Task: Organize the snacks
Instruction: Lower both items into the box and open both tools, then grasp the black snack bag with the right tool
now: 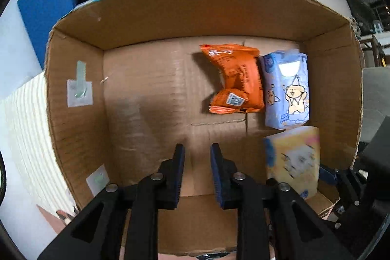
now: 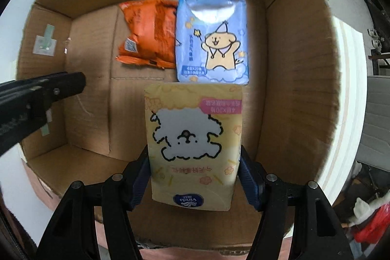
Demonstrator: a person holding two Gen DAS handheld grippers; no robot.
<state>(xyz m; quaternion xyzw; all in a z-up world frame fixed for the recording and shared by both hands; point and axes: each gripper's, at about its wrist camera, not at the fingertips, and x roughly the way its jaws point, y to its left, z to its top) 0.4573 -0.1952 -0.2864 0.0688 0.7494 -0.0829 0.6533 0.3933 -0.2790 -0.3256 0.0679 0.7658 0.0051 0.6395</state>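
My right gripper (image 2: 195, 172) grasps the yellow pack (image 2: 193, 138) low in the box (image 1: 170, 16); my left gripper (image 1: 197, 157) hovers released.

Yellow pack (image 1: 292, 160) is motion-blurred in the left view; orange bag's (image 2: 151, 33) print is unreadable

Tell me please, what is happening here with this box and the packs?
A person is packing a cardboard box with a hand-held gripper in each hand. The right hand-held gripper is shut on a yellow pack and holds it over the box floor, just in front of a blue pack. An orange snack bag lies beside the blue pack, at its left. The left hand-held gripper is open, holds nothing, and hangs over the bare part of the box floor.
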